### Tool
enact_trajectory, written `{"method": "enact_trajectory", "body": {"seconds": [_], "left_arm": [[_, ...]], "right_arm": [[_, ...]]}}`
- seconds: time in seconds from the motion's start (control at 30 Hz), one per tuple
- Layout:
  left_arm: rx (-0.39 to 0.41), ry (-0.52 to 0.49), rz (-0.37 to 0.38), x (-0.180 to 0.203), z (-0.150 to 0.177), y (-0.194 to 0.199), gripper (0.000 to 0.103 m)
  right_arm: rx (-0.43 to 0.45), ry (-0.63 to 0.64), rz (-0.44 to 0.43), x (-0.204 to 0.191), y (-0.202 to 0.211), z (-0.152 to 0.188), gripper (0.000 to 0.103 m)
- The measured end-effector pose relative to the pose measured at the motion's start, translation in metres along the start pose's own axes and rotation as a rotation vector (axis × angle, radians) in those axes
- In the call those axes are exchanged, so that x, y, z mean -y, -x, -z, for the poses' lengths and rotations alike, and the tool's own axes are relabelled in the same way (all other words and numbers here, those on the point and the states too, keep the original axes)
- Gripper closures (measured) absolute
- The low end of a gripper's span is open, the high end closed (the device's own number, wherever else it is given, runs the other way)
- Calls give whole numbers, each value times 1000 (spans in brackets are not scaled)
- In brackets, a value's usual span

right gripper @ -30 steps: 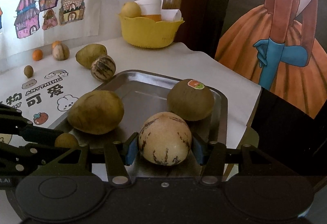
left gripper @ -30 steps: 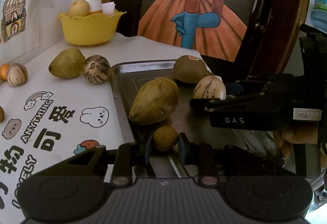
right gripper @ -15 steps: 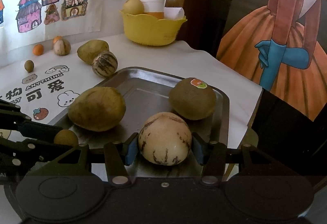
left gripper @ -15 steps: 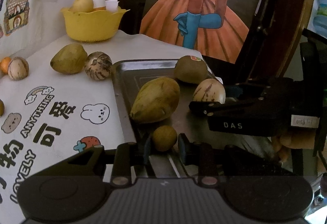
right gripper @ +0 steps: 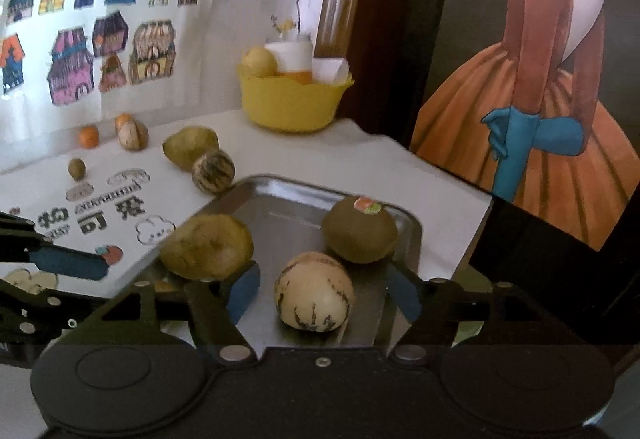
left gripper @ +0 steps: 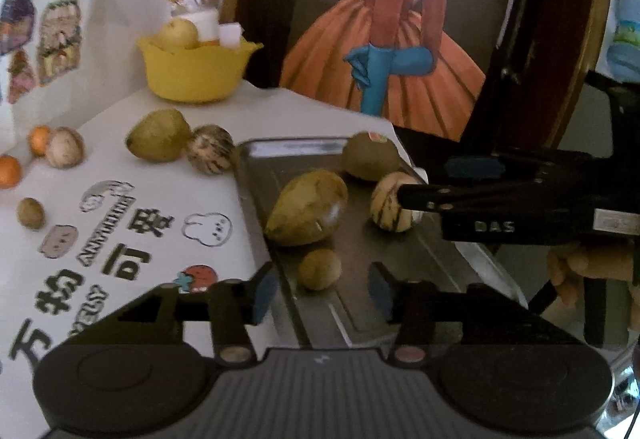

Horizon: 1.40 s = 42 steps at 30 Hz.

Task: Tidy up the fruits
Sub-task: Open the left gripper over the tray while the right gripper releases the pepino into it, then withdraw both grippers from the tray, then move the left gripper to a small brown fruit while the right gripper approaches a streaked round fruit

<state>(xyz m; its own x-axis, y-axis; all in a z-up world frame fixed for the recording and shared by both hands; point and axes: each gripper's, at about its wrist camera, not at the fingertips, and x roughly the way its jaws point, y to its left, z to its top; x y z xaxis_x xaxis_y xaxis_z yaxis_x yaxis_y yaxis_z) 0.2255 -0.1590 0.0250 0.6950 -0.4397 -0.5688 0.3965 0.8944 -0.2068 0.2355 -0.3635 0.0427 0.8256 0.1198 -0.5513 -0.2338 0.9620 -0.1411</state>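
White surface | metal tray | left gripper jaws released around small fruit | right gripper jaws released around striped melon

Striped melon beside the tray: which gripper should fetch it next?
Left, probably. The left gripper sits open at the tray's table-side edge, nearer the striped melon; the right gripper is across the tray.

Both the left tongs and the right tongs are held low with jaws spread wide, nothing being gripped.
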Motion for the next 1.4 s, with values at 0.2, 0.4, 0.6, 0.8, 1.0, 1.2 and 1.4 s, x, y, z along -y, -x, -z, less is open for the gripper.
{"method": "enact_trajectory", "body": {"seconds": [0.2,0.4,0.6,0.8,1.0,1.2,1.4], "left_arm": [[54,23,-46,0,-4,31,24],[99,57,-95,-3,-1,60,3],[116,140,-158,-21,9,87,1],[89,173,-239,-43,28,111,0],[50,222,-306,-71,53,136,0],[18,265,-367,-96,76,156,0],[3,309,-412,-116,86,171,0]], "right_arm": [[50,2,7,-4,36,-5,18],[89,-11,26,-13,72,-3,5],[105,-66,28,-28,104,6,1],[92,-107,28,-49,126,22,1],[41,-137,9,-72,139,45,1],[-10,-169,-34,-93,142,62,1],[-61,-209,-86,-108,132,66,1]]}}
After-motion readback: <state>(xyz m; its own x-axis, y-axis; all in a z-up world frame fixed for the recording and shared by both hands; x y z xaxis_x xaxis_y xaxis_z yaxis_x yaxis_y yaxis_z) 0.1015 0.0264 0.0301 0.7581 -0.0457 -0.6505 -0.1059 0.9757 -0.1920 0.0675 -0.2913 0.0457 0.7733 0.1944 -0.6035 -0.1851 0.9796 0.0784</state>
